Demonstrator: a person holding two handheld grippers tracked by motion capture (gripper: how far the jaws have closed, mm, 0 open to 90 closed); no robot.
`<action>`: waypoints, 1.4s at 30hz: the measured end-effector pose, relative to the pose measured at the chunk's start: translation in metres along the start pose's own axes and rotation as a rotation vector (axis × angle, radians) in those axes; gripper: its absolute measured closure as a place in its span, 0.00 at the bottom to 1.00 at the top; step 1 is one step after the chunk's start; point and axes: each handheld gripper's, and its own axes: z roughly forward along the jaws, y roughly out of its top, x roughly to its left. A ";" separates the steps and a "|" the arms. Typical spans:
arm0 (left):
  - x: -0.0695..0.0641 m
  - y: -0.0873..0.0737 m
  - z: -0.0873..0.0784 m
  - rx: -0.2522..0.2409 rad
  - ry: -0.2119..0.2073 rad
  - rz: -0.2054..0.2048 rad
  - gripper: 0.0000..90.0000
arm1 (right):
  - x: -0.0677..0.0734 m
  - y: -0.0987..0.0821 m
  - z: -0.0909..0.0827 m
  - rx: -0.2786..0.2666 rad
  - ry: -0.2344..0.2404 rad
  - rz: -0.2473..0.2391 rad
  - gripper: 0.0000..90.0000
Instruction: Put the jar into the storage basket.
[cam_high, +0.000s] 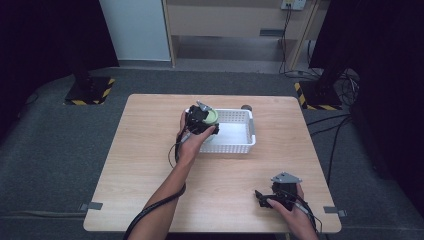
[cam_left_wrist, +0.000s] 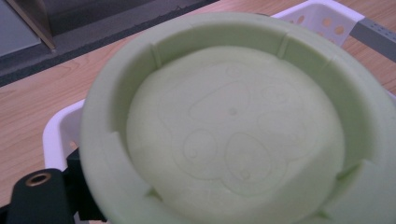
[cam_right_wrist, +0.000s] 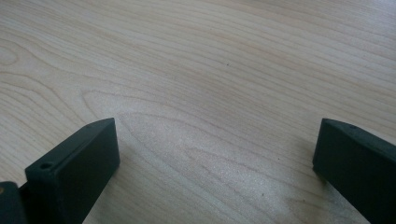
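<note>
Between the jaws of the left tool (cam_high: 205, 118) sits a pale green lid (cam_left_wrist: 224, 126), clenched at its rim. It is round and shallow, with a raised rim cut by small notches, and its hollow side faces the left tool's camera, showing faint embossed ovals and a tiny dot at the centre. In the high view the lid (cam_high: 211, 116) is a small green disc at the tool's far end, held above the near-left corner of a white basket (cam_high: 246, 134). Just beyond and below the lid in the left gripper view, the basket's (cam_left_wrist: 327, 16) perforated white wall and rim run behind the lid's far edge, and another stretch of the rim shows below its left side. Whether the lid touches the basket cannot be told.

Beneath the basket lies the light wooden counter (cam_high: 150, 150), the basket standing toward its far middle. Well apart from the left tool, at the counter's near right corner, the right tool (cam_high: 264, 199) rests low in the person's hand, its black jaws spread wide and grasping nothing. Ahead of those jaws in the right gripper view is bare wood grain of the counter (cam_right_wrist: 210, 93).
</note>
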 end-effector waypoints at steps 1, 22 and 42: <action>0.000 -0.001 0.001 0.002 0.001 -0.001 0.11 | 0.000 0.000 0.000 0.000 0.000 0.000 0.00; 0.003 -0.006 0.000 0.006 -0.011 -0.021 0.11 | 0.000 0.000 0.000 0.000 -0.001 0.000 0.00; 0.007 -0.010 0.002 0.034 -0.038 -0.031 0.04 | 0.000 0.000 0.000 0.001 -0.001 0.001 0.00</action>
